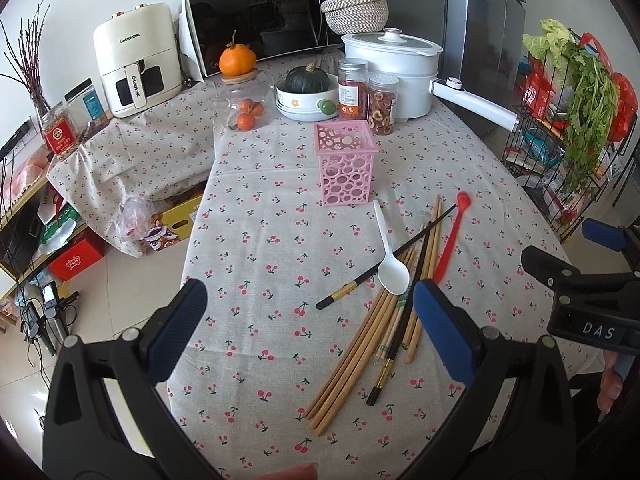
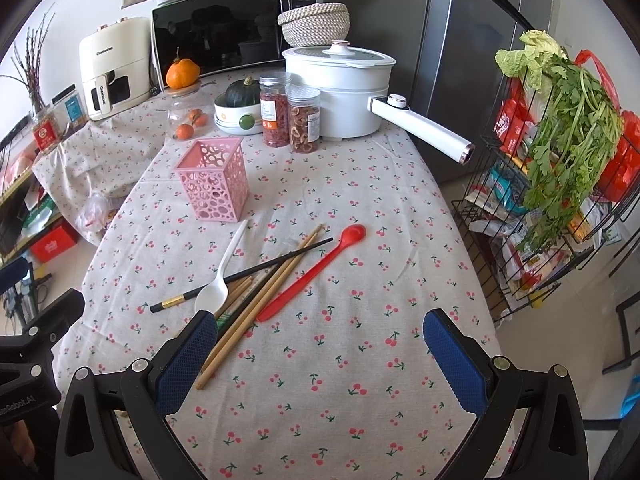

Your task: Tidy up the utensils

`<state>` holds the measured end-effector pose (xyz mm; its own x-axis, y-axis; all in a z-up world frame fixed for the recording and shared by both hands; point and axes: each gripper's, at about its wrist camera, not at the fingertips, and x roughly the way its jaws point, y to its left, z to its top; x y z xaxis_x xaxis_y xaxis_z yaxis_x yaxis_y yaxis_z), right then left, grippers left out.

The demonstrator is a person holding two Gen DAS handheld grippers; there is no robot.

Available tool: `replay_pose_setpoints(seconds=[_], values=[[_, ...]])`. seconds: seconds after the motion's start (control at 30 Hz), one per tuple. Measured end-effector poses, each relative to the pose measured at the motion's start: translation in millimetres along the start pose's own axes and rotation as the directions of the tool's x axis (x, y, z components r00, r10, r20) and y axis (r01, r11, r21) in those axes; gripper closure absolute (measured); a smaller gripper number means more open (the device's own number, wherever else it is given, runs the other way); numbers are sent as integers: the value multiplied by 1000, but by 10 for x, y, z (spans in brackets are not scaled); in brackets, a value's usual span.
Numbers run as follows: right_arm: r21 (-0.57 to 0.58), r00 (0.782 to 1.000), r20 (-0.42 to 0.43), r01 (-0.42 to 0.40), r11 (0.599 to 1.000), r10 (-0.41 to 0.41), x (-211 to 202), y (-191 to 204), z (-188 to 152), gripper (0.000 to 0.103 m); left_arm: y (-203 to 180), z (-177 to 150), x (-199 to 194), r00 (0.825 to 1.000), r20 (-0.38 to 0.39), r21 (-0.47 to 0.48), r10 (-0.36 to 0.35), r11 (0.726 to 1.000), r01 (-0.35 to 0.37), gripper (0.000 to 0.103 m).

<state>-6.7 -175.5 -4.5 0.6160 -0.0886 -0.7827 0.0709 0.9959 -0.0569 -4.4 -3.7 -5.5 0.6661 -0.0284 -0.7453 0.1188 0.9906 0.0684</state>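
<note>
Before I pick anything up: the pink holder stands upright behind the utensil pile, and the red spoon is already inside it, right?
Not quite. The pink holder does stand upright behind the pile, but the red spoon lies flat on the tablecloth beside the chopsticks, as the right wrist view shows.

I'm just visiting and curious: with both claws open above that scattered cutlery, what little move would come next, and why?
Probably lower the right gripper onto the red spoon. It lies at the pile's edge, clear of the chopsticks, and the pink basket looks empty. Both grippers are open, holding nothing.
</note>
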Motion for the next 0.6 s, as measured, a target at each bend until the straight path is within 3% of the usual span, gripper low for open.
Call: replay_pose_setpoints(seconds=[0.6], values=[[16, 1000, 3, 5, 1000, -5, -26, -56, 6, 0, -19, -33, 67, 1000, -4, 18, 13, 1000, -13, 1]])
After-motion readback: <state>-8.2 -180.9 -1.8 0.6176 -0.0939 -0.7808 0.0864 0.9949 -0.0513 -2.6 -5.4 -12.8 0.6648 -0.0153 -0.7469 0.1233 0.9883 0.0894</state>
